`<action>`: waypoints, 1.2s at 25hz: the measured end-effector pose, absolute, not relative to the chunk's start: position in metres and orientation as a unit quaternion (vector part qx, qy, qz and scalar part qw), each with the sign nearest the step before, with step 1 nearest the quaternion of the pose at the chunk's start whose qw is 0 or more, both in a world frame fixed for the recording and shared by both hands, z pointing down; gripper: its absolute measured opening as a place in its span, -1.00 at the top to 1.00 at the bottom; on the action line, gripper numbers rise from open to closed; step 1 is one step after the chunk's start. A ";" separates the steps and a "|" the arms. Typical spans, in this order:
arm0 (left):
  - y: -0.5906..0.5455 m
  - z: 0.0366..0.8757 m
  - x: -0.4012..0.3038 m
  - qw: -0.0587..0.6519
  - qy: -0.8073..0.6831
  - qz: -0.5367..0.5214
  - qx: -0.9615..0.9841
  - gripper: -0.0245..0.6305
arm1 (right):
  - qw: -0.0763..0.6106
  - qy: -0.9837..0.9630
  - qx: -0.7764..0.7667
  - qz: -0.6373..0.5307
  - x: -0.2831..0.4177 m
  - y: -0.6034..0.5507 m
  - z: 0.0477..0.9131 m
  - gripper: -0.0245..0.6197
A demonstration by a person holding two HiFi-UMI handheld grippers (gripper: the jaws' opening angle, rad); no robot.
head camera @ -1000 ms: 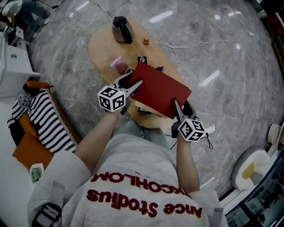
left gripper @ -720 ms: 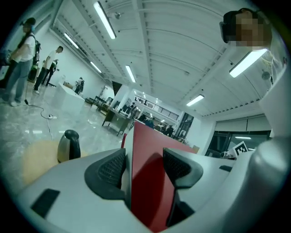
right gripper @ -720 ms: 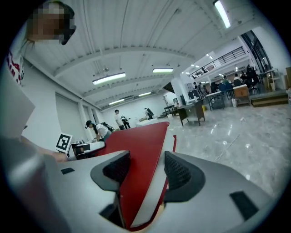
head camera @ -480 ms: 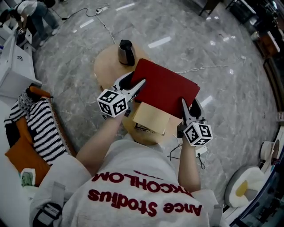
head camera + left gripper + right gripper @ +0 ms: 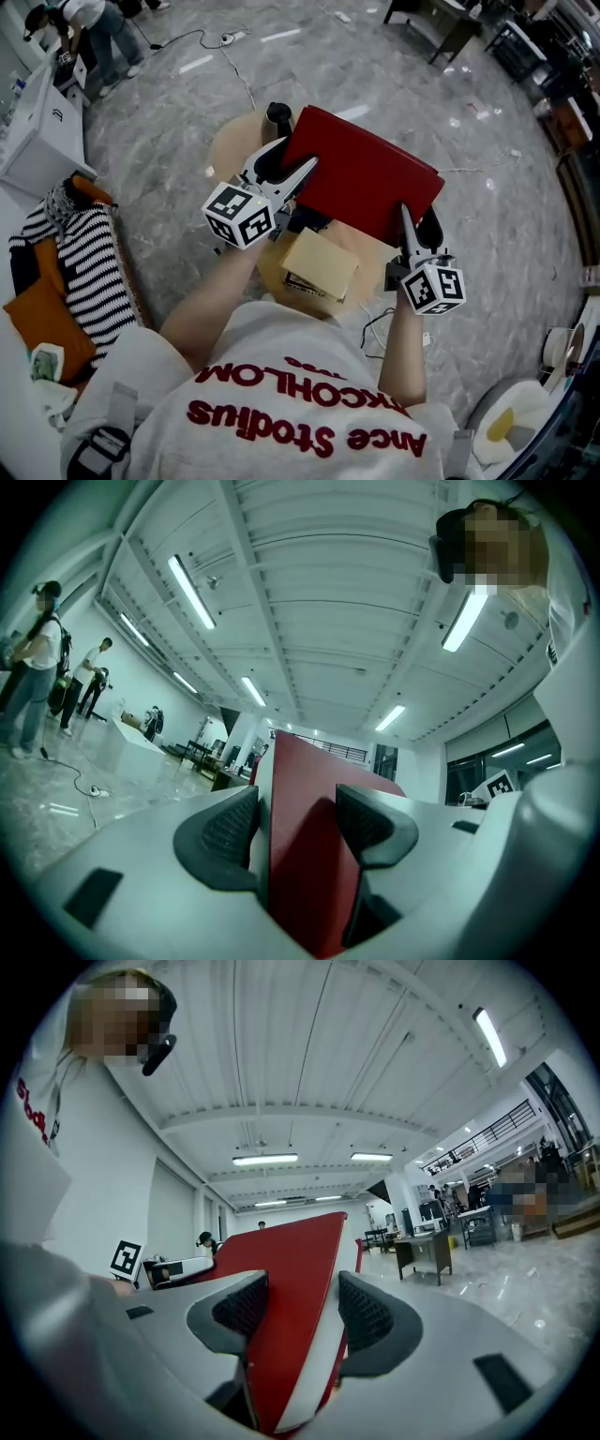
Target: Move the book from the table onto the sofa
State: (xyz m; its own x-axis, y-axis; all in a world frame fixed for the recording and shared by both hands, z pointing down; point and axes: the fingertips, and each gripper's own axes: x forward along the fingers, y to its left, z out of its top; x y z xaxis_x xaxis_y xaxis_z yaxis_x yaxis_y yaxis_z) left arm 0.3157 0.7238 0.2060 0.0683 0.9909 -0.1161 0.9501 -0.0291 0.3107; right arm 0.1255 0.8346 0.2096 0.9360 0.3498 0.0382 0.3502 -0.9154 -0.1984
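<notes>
I've got the red book [image 5: 361, 183] lifted clear above the desk [image 5: 230, 150] - my left hand-held gripper [image 5: 298, 161] and right hand-held gripper [image 5: 417, 223] each clenched on an opposite edge. I judge it a stiff, weighty hardback with a slick cover - best gripped deep, mid-edge.

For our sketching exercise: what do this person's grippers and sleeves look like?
The left gripper and right gripper have pale grey bodies, dark ribbed pads, and a white cube with black square markers each. The sleeves are light grey.

Red book [image 5: 366, 183], striped black-white cloth [image 5: 89, 267]
</notes>
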 end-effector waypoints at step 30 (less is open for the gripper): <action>0.430 0.187 0.311 0.140 0.383 -0.025 0.913 0.14 | 0.103 0.181 -0.978 -0.024 0.248 0.639 0.202 0.12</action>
